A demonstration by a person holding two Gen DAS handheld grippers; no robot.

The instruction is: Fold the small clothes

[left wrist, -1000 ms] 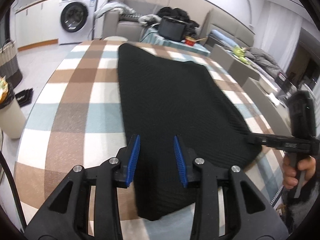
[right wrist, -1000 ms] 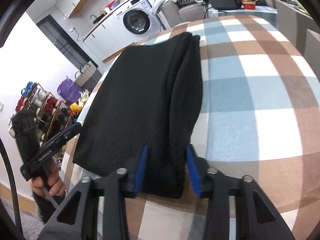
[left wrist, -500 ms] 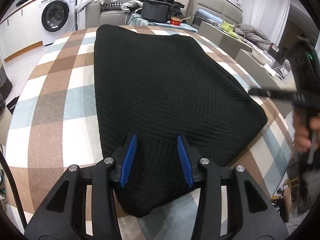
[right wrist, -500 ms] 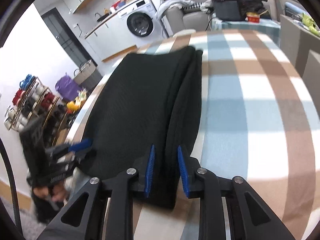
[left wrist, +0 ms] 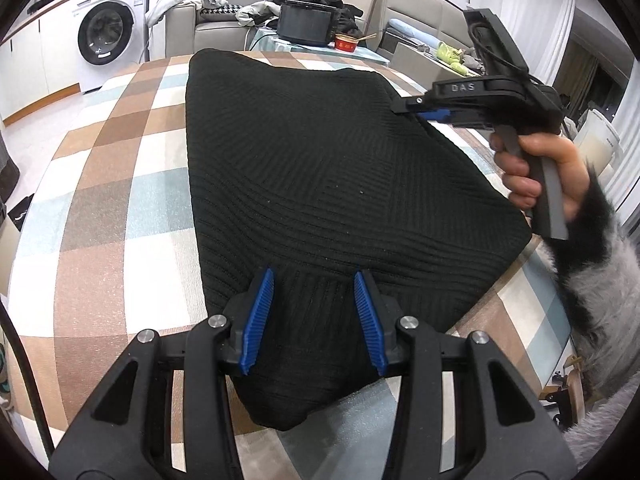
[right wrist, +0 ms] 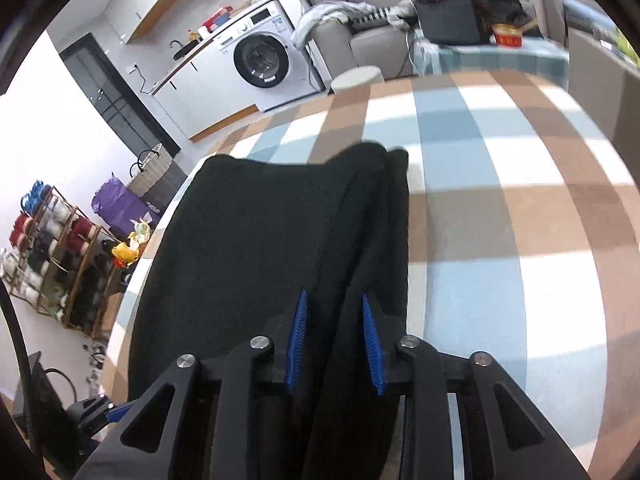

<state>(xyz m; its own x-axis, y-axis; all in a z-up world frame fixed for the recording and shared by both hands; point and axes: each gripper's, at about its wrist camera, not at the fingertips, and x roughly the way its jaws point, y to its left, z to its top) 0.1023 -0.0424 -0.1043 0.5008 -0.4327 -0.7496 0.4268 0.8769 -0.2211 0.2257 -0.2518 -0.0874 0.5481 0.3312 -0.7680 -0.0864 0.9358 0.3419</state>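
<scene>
A black knitted garment [left wrist: 340,168] lies folded lengthwise on the checked tablecloth [left wrist: 120,200]. My left gripper [left wrist: 313,280] hovers over its near hem, jaws apart, with flat fabric below the blue pads. A hand [left wrist: 536,168] holds my right gripper [left wrist: 424,110] at the garment's far right edge. In the right wrist view the garment [right wrist: 260,240] has a doubled edge that runs up between the right gripper [right wrist: 334,300] pads. Its jaws are closing, and fabric fills the gap between them. The left gripper's tip [right wrist: 100,412] peeks in at the bottom left.
The table's right edge runs just past the garment, beside a fuzzy grey sleeve [left wrist: 592,280]. Beyond the table are a washing machine [left wrist: 106,36], a sofa, a black box [left wrist: 306,22] and a red bowl [left wrist: 347,43]. A shoe rack [right wrist: 52,264] stands on the floor to the left.
My right gripper slid along the garment's right edge towards the far end, and its jaws narrowed onto the fold. My left gripper dipped a little closer to the near hem.
</scene>
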